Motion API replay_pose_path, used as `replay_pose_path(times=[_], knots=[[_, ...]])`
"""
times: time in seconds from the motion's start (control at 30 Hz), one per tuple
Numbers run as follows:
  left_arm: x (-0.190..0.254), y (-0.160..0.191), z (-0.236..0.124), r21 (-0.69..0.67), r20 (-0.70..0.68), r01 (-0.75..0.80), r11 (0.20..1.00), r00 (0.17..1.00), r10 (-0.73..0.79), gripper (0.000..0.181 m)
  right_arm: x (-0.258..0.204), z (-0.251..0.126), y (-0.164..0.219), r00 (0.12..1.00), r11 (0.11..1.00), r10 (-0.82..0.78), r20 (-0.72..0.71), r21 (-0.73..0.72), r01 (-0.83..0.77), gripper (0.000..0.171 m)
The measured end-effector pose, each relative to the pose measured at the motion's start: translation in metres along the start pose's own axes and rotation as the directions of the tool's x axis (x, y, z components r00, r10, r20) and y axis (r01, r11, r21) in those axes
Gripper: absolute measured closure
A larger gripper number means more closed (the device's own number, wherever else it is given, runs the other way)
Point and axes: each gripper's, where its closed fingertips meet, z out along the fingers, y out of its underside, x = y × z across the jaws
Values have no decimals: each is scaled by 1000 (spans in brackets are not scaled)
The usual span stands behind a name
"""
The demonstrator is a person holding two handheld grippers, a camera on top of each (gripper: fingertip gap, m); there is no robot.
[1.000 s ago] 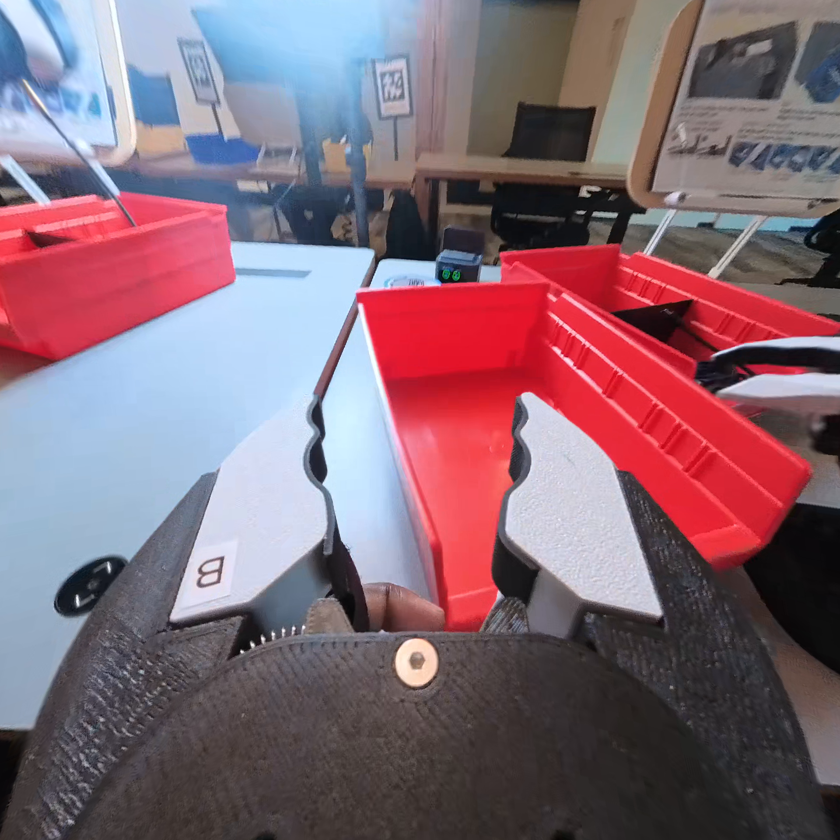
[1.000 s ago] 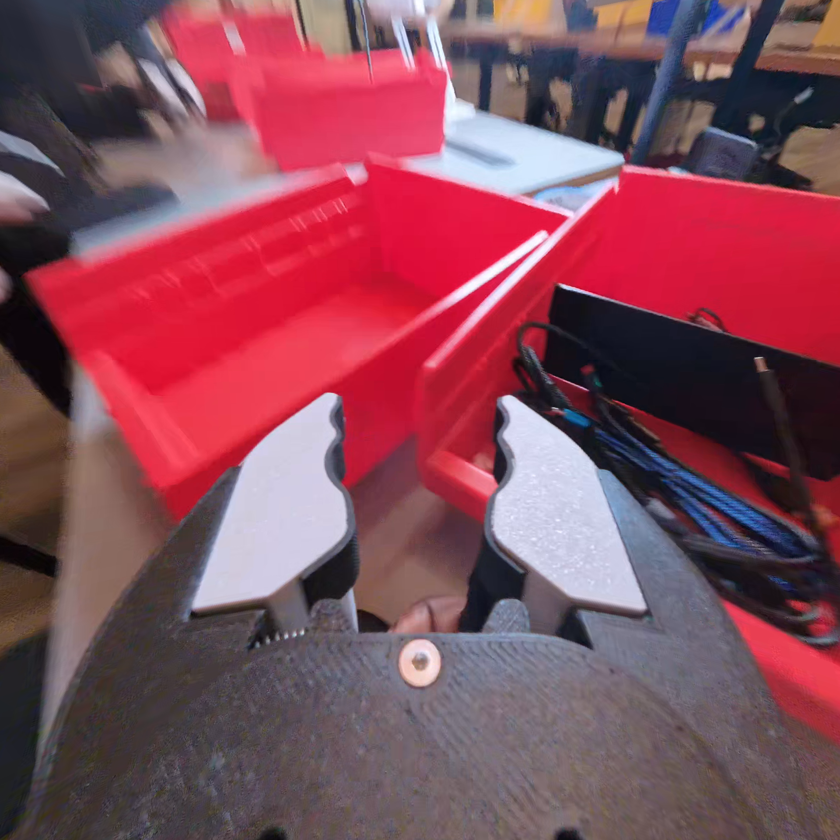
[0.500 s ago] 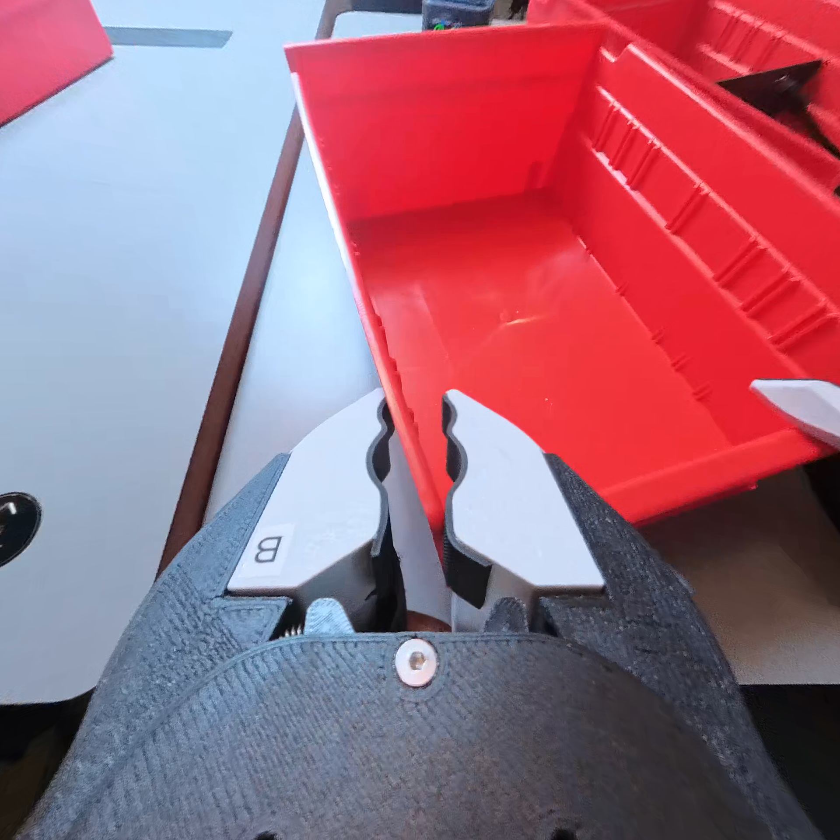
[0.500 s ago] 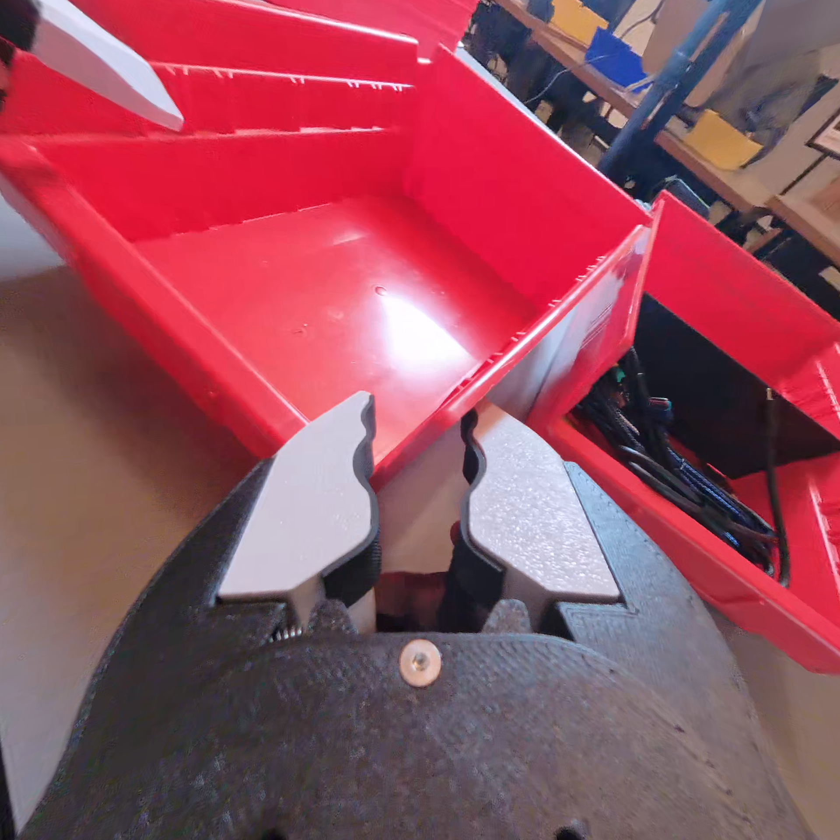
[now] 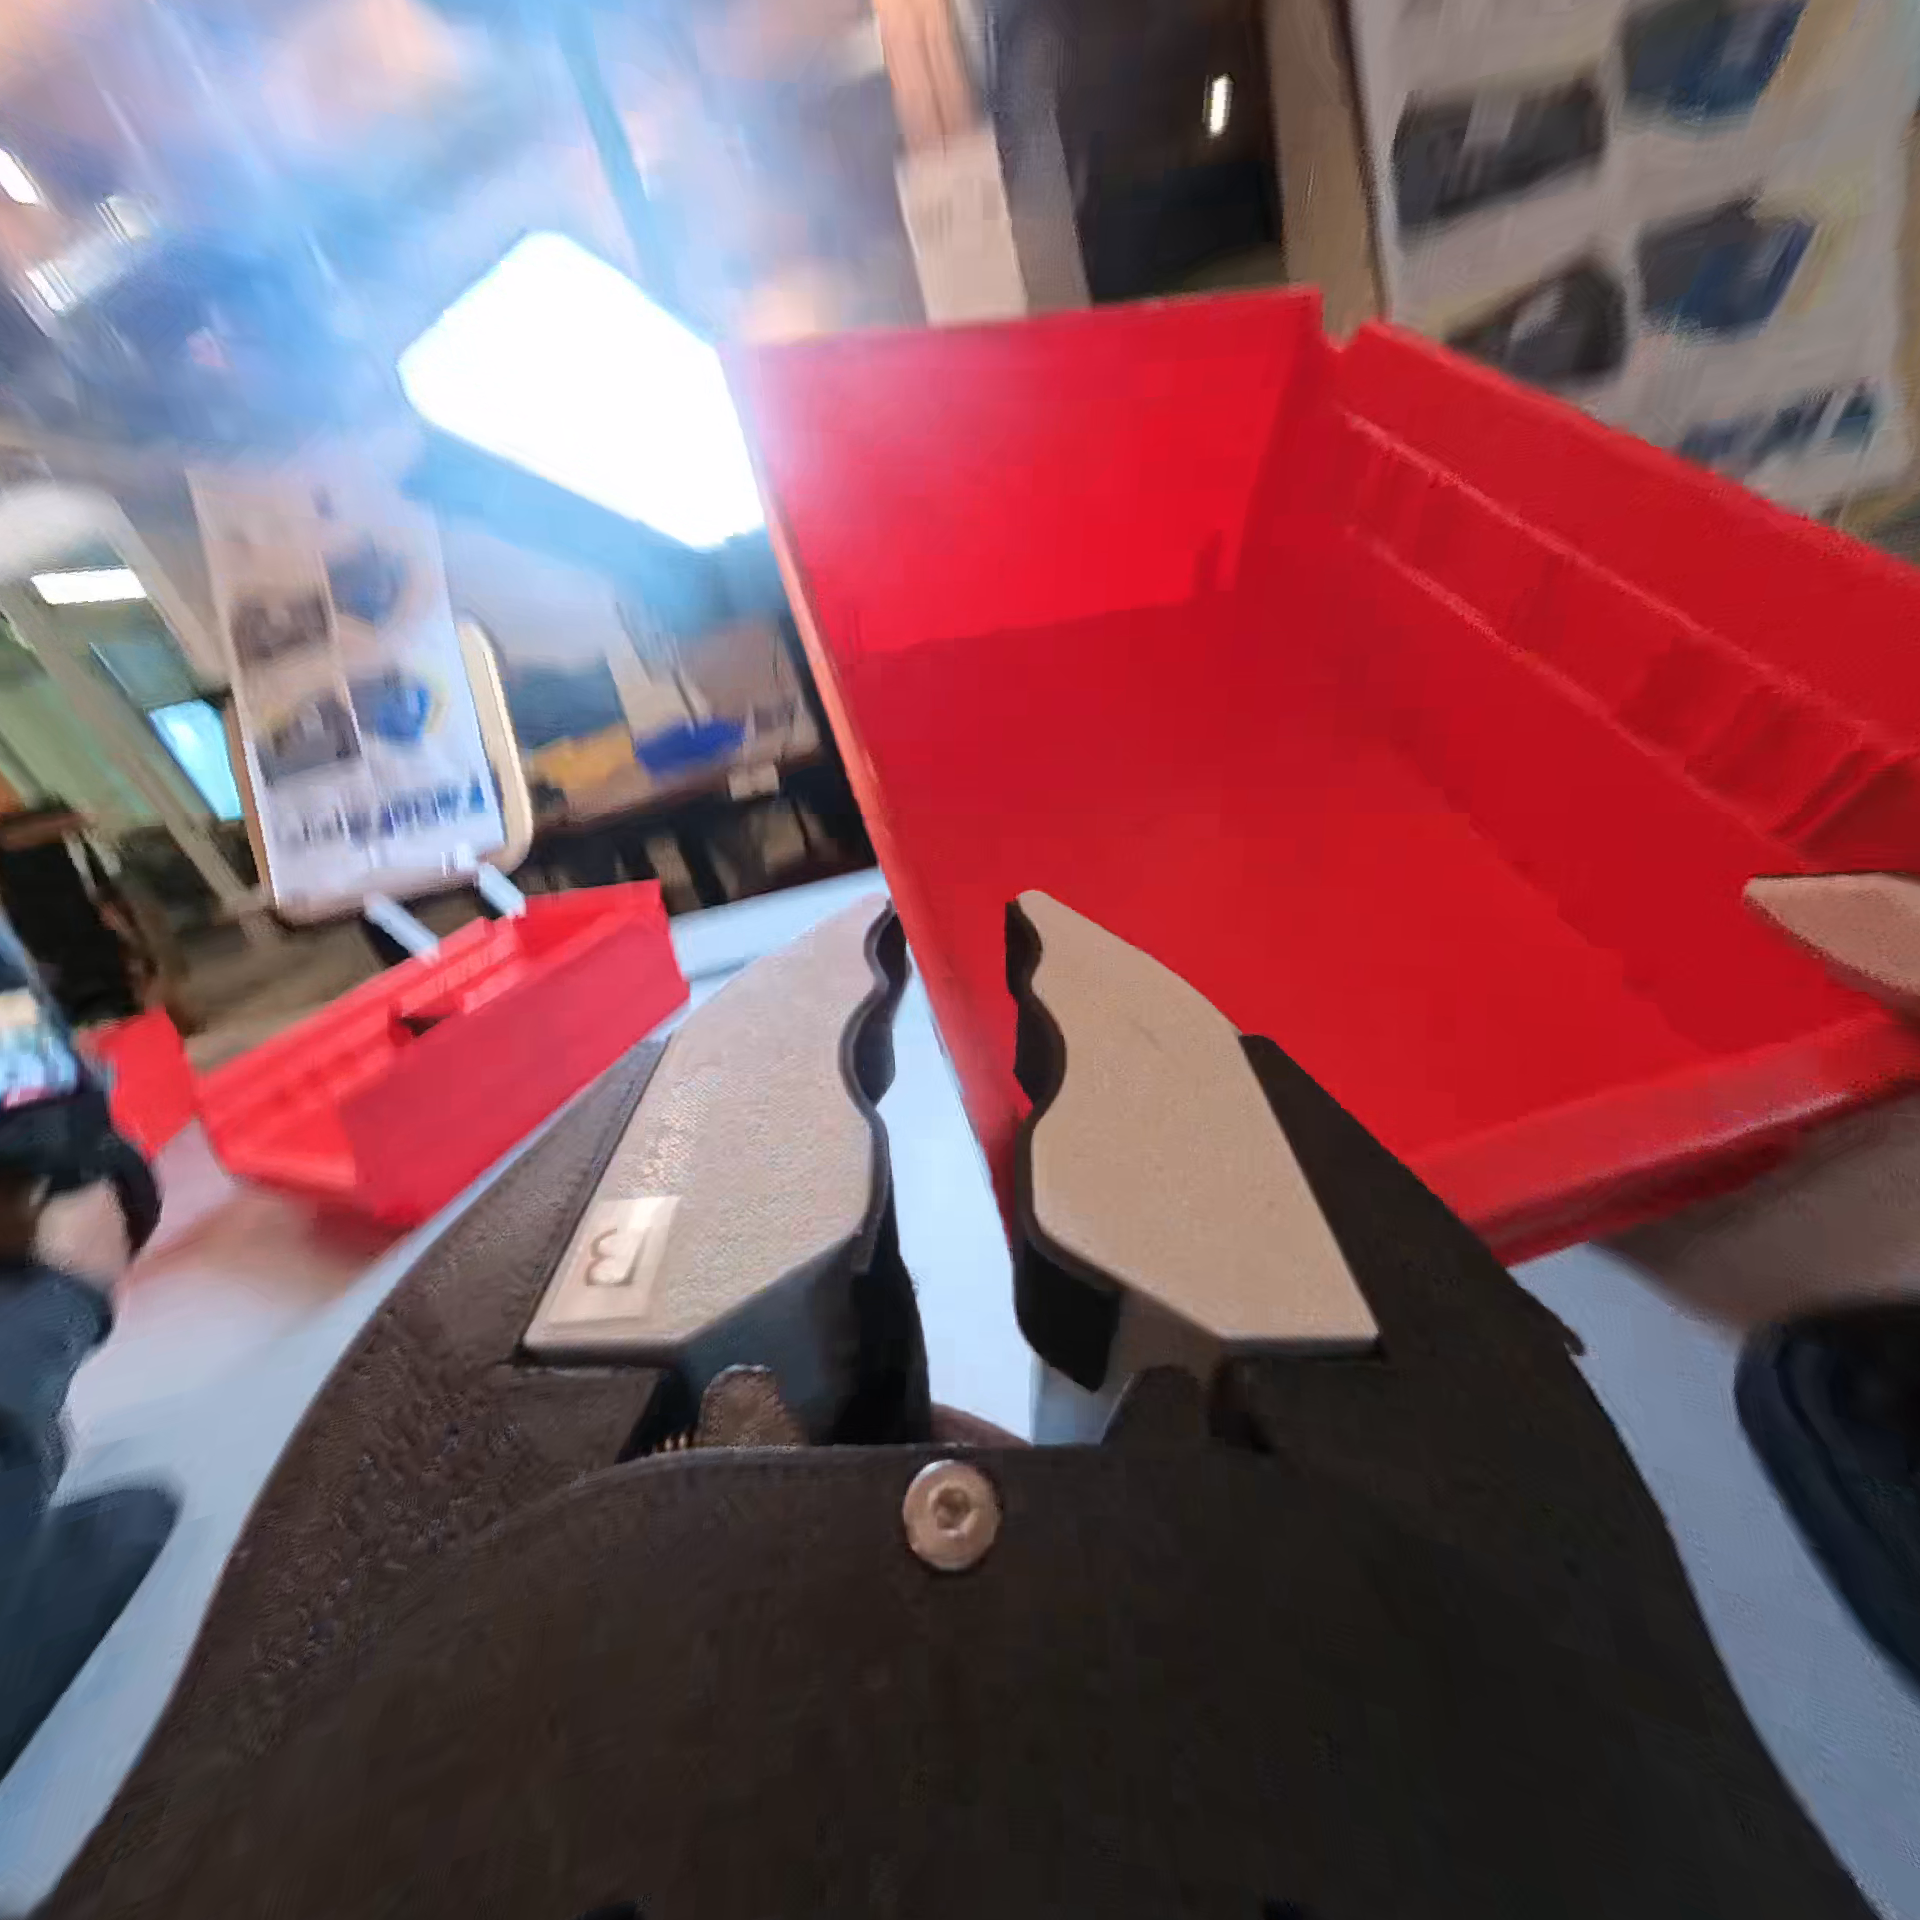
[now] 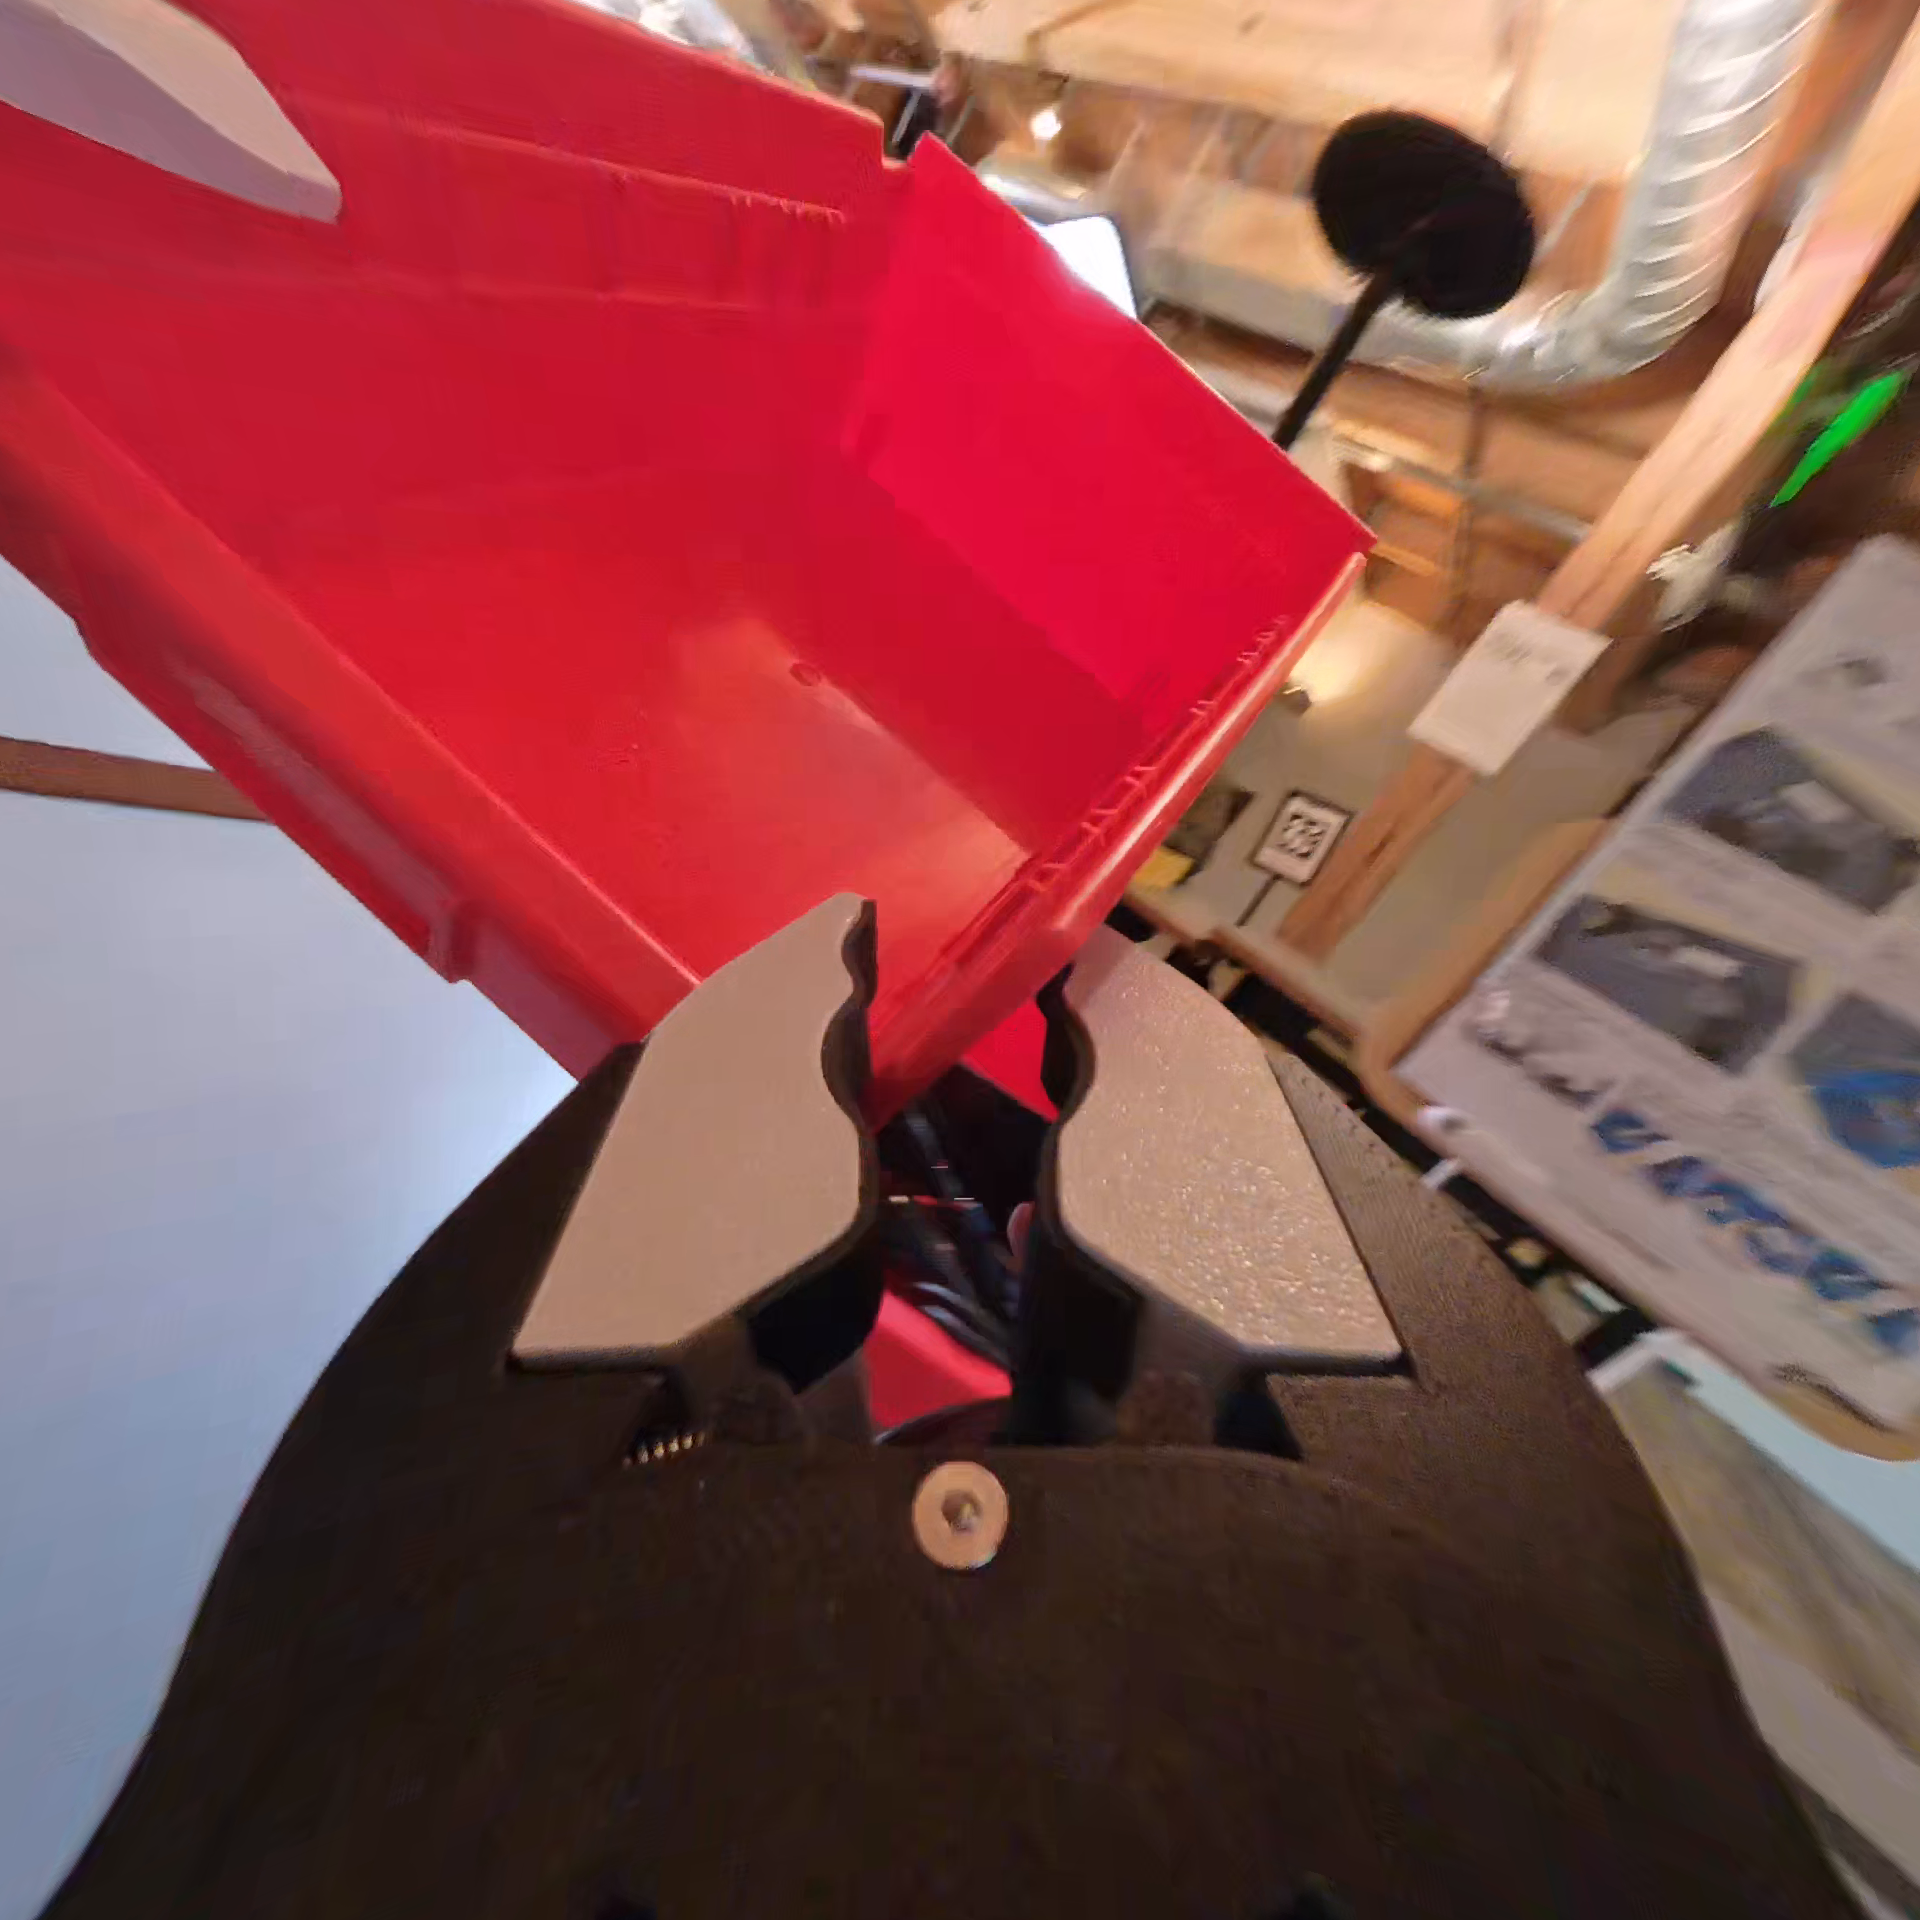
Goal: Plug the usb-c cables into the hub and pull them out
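An empty red bin [image 5: 1299, 831] is lifted off the table and tilted. My left gripper [image 5: 956, 925] is shut on its left side wall. My right gripper [image 6: 961, 966] is shut on its right side wall [image 6: 1143, 790]. The bin's inside also shows in the right wrist view [image 6: 675, 623]. The right gripper's fingertip [image 5: 1849, 925] shows at the bin's far side in the left wrist view, and the left gripper's fingertip [image 6: 156, 114] shows in the right wrist view. Dark cables [image 6: 935, 1195] lie in a second red bin [image 6: 925, 1351] below, seen between my right fingers. No hub is in view.
The grey table [image 6: 208, 1143] lies under the lifted bin. A third red bin [image 5: 447, 1049] stands on the table to the left. Poster boards stand at the left [image 5: 364, 707] and the right [image 6: 1714, 987]. Both views are blurred by motion.
Both grippers closed on the empty bin's side walls, then raised and tilted it. The views swung up from the table toward the room and ceiling.
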Motion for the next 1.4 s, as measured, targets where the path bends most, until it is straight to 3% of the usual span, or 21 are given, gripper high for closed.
replay_pose_path(times=[0.1, 0.17, 0.37, 0.5, 0.67, 0.8, 0.97, 1.1, 1.23, 1.3, 1.4], knots=[[38, -34, 17, 221, -23, 85, 971, 996, -82, 164, 48, -19, 7, 994, 999, -50, -97, -6, 50, 143], [73, -39, 34, 241, -85, 180, 954, 983, -164, 166, 80, -38, 21, 986, 997, -65, -151, -45, 58, 145], [210, -43, 81, 149, -319, 310, 939, 914, -251, 165, 175, -114, 81, 945, 972, -146, -294, -221, 82, 148], [304, -44, 108, 51, -428, 254, 966, 879, -208, 165, 229, -168, 132, 905, 917, -191, -380, -398, 27, 149], [400, -28, 131, -80, -571, 201, 976, 793, -211, 164, 265, -220, 190, 886, 847, -156, -436, -521, -107, 149], [449, -4, 136, -149, -628, 153, 977, 748, -213, 161, 277, -247, 229, 880, 777, -171, -442, -610, -155, 149], [479, 17, 129, -204, -701, 88, 975, 682, -208, 151, 280, -266, 262, 882, 701, -169, -440, -682, -206, 152], [478, 24, 128, -263, -729, 112, 958, 628, -273, 148, 279, -264, 264, 880, 714, -133, -456, -660, -234, 152], [469, 19, 109, -277, -810, 92, 956, 512, -284, 120, 288, -268, 255, 850, 771, -75, -521, -571, -282, 150], [445, 6, 102, -206, -817, 130, 970, 523, -244, 114, 298, -271, 237, 824, 829, -11, -567, -466, -310, 139], [401, 10, 91, -128, -802, 88, 988, 577, -155, 110, 298, -262, 203, 863, 916, 46, -504, -324, -238, 101]])
